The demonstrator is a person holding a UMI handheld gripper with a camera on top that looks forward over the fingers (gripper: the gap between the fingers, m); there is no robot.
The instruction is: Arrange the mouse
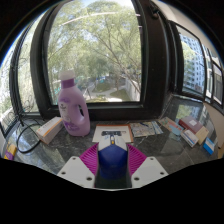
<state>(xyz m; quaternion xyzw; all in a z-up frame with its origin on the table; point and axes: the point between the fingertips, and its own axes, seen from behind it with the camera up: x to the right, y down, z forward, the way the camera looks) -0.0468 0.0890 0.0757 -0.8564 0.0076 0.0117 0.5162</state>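
Bay windows (95, 45) with dark frames fill the background, showing trees outside. Below them, a dark glossy surface (60, 150) carries a pink detergent bottle (72, 106), papers (112, 132) and small boxes (190, 128). The gripper (112, 160) is clenched on a blue object (112, 165), possibly the mouse, held between its pink pads (90, 158).

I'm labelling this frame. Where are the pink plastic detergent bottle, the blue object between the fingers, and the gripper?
Pink plastic detergent bottle (72, 108): gripper view, bottle body.
Blue object (112, 161): gripper view, top face.
Gripper (113, 155): gripper view, midway between fingertips.
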